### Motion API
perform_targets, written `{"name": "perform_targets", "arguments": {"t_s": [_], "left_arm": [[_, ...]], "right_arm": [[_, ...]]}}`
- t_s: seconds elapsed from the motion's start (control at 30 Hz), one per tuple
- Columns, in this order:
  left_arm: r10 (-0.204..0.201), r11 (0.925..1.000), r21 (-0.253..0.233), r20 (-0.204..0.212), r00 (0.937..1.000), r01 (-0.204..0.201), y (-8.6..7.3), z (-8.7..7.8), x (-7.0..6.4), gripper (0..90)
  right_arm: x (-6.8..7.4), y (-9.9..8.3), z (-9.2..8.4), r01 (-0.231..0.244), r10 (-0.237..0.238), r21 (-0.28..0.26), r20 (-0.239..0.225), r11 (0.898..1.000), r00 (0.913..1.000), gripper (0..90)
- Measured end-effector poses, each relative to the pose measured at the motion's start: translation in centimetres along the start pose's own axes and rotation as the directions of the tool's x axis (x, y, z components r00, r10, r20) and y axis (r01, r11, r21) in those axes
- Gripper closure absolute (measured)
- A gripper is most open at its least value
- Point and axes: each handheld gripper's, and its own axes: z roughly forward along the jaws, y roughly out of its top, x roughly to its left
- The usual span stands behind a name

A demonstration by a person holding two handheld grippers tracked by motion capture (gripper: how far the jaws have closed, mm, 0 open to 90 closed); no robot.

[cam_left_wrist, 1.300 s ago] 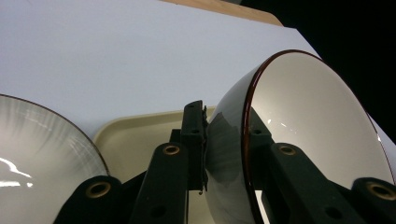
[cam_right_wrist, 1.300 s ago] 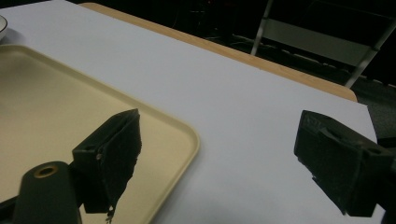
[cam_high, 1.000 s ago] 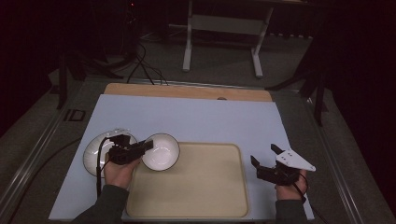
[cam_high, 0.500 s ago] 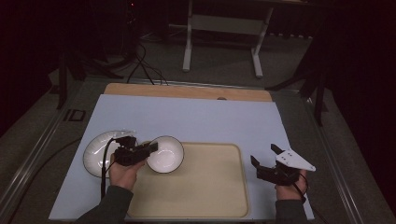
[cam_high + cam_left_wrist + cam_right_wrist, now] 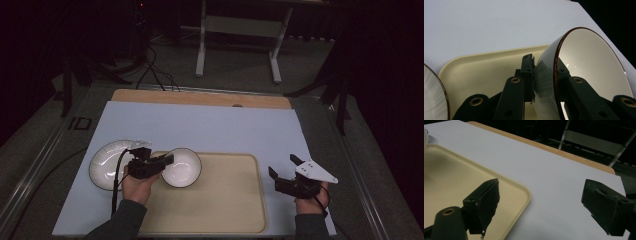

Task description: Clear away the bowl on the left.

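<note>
Left gripper view: bowl [image 5: 589, 65] cut off by the bottom and right picture edges; the lower rim and base lie behind the left hand-held gripper [image 5: 545, 82]. Plate [image 5: 434, 100] cut by the left and bottom edges, a sliver showing. Tray [image 5: 481, 70] partly behind the bowl and the gripper.

Right gripper view: tray [image 5: 454, 170] cut by the left edge; a white curved scrap at top left, too little to identify.

High view: tray's near-left corner lies under the left sleeve [image 5: 120, 222]; plate's [image 5: 107, 162] right part is covered by the gripper. Both forearms run out at the bottom edge. Room beyond the surface [image 5: 210, 125] too dark to read.
</note>
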Motion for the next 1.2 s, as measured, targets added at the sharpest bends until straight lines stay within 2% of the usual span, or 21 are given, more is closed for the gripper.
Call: {"name": "perform_targets", "arguments": {"t_s": [0.63,0.87,1.2], "left_arm": [[0.012,0.9989,0.045,0.016,0.9998,-0.012,-0.9,1.8,-0.9,76.7],[0.026,0.9973,0.068,0.013,0.9996,-0.027,-1.3,2.4,-1.1,76.6],[0.026,0.9943,0.103,0.017,0.9995,-0.027,-1.9,3.5,-1.3,76.6]], "right_arm": [[0.0,0.0,0.0,0.0,0.0,0.0,-0.001,1.0,1.0,14.4],[0.0,0.0,0.0,-0.001,0.001,-0.001,0.0,1.0,1.0,14.4],[0.0,0.0,-0.1,0.0,0.0,-0.001,-0.001,1.0,1.0,14.4]]}}
